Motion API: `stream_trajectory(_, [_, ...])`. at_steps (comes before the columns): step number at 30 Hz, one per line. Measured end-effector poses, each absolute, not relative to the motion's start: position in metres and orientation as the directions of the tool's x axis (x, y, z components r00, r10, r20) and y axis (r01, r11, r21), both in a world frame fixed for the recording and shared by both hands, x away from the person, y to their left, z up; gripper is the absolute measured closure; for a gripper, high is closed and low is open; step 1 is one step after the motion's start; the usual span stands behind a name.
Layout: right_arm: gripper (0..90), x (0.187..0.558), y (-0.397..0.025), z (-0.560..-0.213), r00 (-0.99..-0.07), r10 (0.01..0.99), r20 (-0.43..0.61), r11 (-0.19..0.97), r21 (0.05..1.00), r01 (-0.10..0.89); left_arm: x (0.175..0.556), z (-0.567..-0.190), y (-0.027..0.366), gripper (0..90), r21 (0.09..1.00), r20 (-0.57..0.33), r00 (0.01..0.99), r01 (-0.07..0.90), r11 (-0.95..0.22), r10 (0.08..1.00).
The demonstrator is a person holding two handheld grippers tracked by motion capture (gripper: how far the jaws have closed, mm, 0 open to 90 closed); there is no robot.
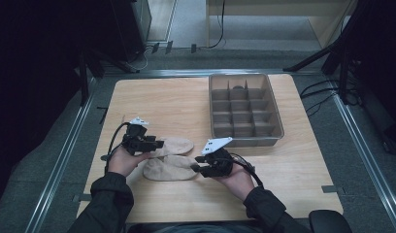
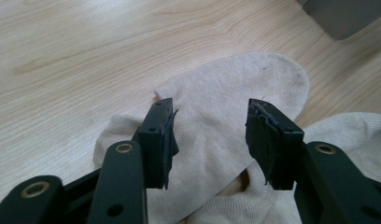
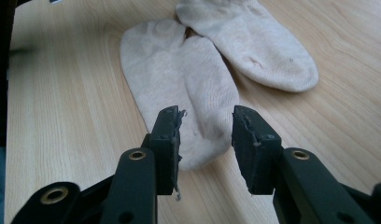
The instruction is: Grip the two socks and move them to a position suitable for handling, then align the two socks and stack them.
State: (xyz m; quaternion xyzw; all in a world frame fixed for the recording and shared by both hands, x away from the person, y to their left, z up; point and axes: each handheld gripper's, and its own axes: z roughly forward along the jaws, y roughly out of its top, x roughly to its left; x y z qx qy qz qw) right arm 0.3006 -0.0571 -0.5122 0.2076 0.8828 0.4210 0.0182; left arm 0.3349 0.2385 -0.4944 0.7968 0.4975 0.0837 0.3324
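Observation:
Two beige ankle socks lie side by side near the table's front. The far sock [image 1: 175, 144] [image 2: 235, 98] [image 3: 254, 42] has its toe pointing right. The near sock [image 1: 168, 169] [image 3: 179, 84] [image 2: 347, 135] lies just in front of it, and the two overlap at one end. My left gripper [image 1: 157, 143] [image 2: 209, 140] hovers open over the far sock's cuff end, its jaws either side of the fabric. My right gripper [image 1: 197, 164] [image 3: 206, 140] is open just above the toe end of the near sock. Neither holds anything.
A grey divided tray [image 1: 244, 109] with several compartments stands at the back right of the wooden table [image 1: 152, 97]; its corner [image 2: 347, 16] shows in the left gripper view. Something small and dark [image 1: 239, 88] lies in one far compartment. Black stands flank the table.

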Motion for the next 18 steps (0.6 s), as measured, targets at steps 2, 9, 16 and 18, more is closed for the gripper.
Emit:
stream_trajectory(2, [61.9,0.301,-0.055,-0.511,-0.913,0.381,0.144,0.557,0.752,0.351,0.334,-0.494,0.242,49.1,0.617,-0.197,0.49,0.735,-0.281,0.849])
stream_trajectory(9, [62.4,0.306,-0.047,-0.503,-0.915,0.378,0.142,0.55,0.761,0.345,0.331,-0.494,0.257,47.0,0.617,-0.201,0.474,0.741,-0.265,0.857])
stream_trajectory(16, [63.4,0.316,-0.039,-0.493,-0.911,0.39,0.131,0.536,0.772,0.341,0.332,-0.496,0.268,46.7,0.615,-0.205,0.448,0.751,-0.242,0.87])
stream_trajectory(18, [63.6,0.32,-0.036,-0.493,-0.91,0.395,0.126,0.54,0.769,0.341,0.332,-0.497,0.271,46.8,0.611,-0.194,0.446,0.752,-0.248,0.874])
